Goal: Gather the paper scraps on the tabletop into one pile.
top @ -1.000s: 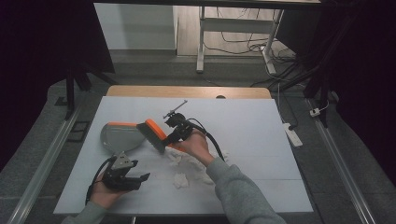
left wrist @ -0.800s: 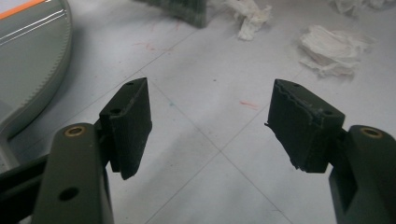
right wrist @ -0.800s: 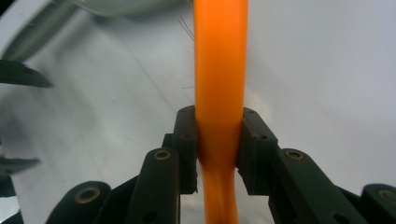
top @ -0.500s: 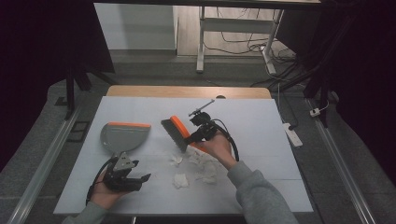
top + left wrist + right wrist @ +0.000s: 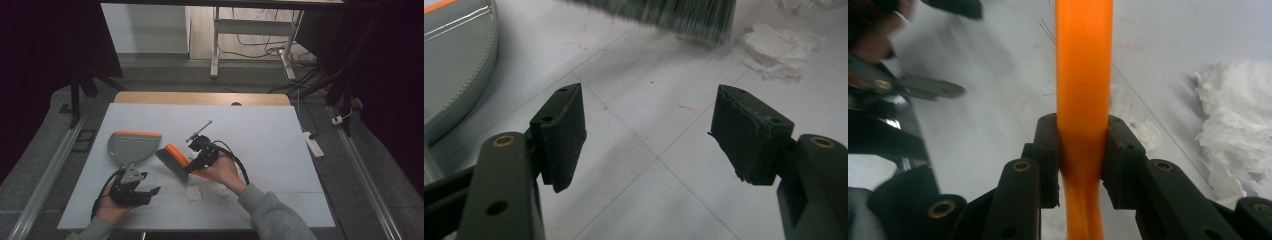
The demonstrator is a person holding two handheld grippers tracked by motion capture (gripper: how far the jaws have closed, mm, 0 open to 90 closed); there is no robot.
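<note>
A hand brush (image 5: 172, 160) with an orange back and grey bristles hangs just over the white table, its bristles pointing down-left. My right gripper (image 5: 197, 164) is shut on its orange handle (image 5: 1083, 75), and both pads of the right gripper (image 5: 1082, 150) press on that handle. A grey dustpan (image 5: 131, 146) with an orange rear edge lies flat to the left of the brush. My left gripper (image 5: 150, 184) rests near the front edge, open and empty, below the dustpan. In the left gripper view the left gripper (image 5: 649, 130) faces bare table, with the dustpan (image 5: 454, 65) at left and bristles (image 5: 684, 20) above.
Crumpled white paper scraps (image 5: 194, 192) lie in front of the brush, and more paper (image 5: 222, 190) lies under my right hand. The same paper (image 5: 779, 47) shows at upper right past the left gripper. The white table sheet (image 5: 280, 140) stretches away on the right.
The right gripper carried the brush away from the dustpan to the right, then brought it back left and nearer, just behind the paper. The left gripper has kept still.
</note>
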